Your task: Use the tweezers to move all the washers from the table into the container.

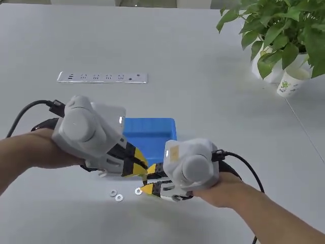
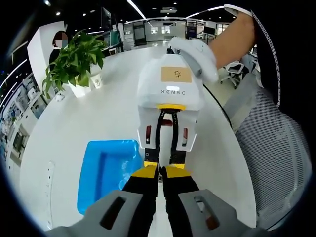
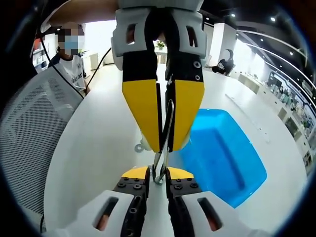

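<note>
Head view: the left gripper (image 1: pixel 142 166) comes in from the left of the frame and the right gripper (image 1: pixel 148 189) from the lower right. Their yellow-tipped jaws meet tip to tip just below the blue container (image 1: pixel 150 129), which sits at the centre of the white table (image 1: pixel 203 91). Three washers (image 1: pixel 119 197) lie on the table at lower centre, just beside the right gripper's tips and outside the container. A white power strip (image 1: pixel 101 77) lies at upper left, and a potted plant (image 1: pixel 277 30) stands at upper right.

Left gripper view: its own jaws rise from the bottom with only a narrow slit between the yellow tips. The right gripper faces them from above, with its fingers coming down to the same spot. The container is at lower left.

Right gripper view: the tweezers (image 3: pixel 169 118) run as a thin metal strip down the centre. The left gripper's yellow pads are pressed on them from the top. The tweezers' looped end sits between the right gripper's own tips, which are drawn close around it. The container lies at right. A pale ring, possibly a washer, shows just left of the pads.
</note>
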